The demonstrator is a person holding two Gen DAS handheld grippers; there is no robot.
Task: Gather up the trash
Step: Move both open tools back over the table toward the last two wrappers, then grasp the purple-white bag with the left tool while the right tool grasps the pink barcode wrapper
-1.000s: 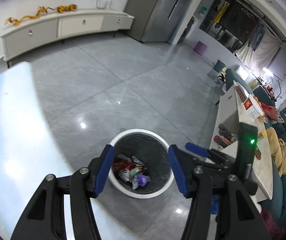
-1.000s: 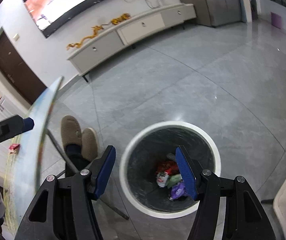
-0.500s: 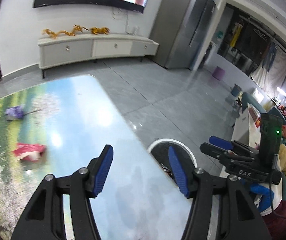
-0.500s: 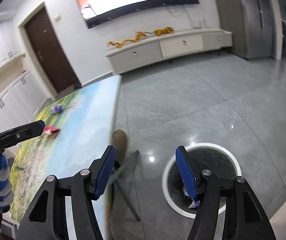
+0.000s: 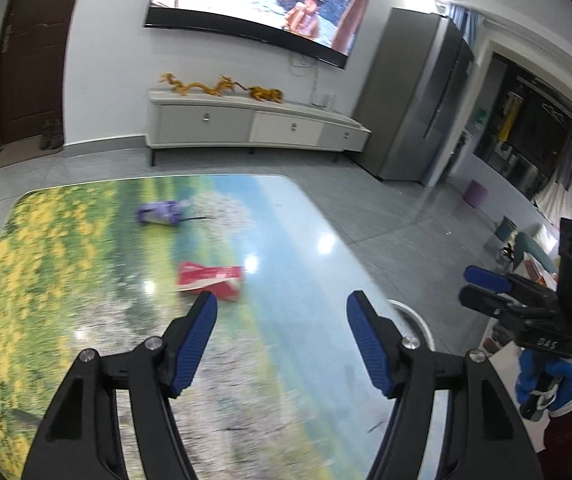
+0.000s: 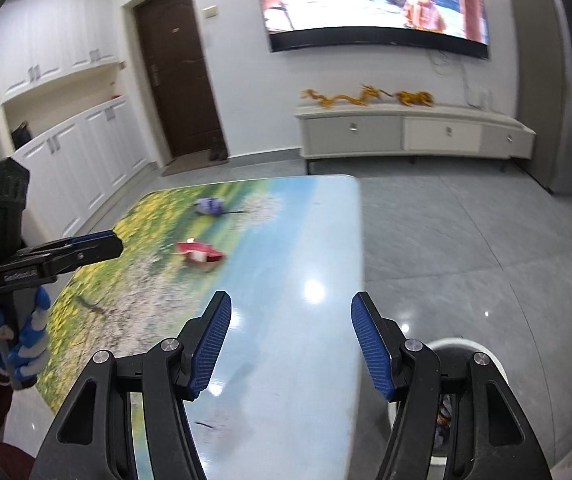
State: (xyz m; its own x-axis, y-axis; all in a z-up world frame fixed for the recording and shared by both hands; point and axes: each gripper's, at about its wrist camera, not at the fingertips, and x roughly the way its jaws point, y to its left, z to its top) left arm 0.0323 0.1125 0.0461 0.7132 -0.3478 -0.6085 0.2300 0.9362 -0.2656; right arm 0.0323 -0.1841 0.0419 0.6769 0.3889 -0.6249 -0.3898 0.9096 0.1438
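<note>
- My left gripper (image 5: 282, 320) hangs over the near end of the counter (image 5: 86, 320), its fingers (image 5: 196, 344) parting wider at this moment with nothing between them.
- My right gripper (image 6: 290, 322) sits over the counter's right part — fingers (image 6: 369, 344) partly apart, empty too.
- Trash on the counter: a red wrapper (image 5: 210, 280) mid-counter, just beyond my left fingertips, and a purple wrapper (image 5: 158, 213) farther off toward the far left. Both lie flat, well apart from each other.
- The bin (image 6: 463, 354) stands on the floor off the counter's near right corner; only its white rim shows behind my right fingers.
- Risk — the red wrapper looks thin and crumpled on a glossy top. If I come in too flat, I judge the fingers would push it ahead rather than pinch it, sliding it away.
- Risk — closing too high would catch only a loose flap; the wrapper could slip free over the floor on the way to the bin.
- Risk — pressing down hard to get under it would scrape the fingertips on the slick surface.
- Risk — both grippers converging on the red wrapper could collide; better one each, I judge.
- Risk — the purple wrapper has a dark thin bit beside it; I cannot tell whether it is attached, so it may be left behind.
- View is motion-blurred, so wrapper edges are uncertain.
</note>
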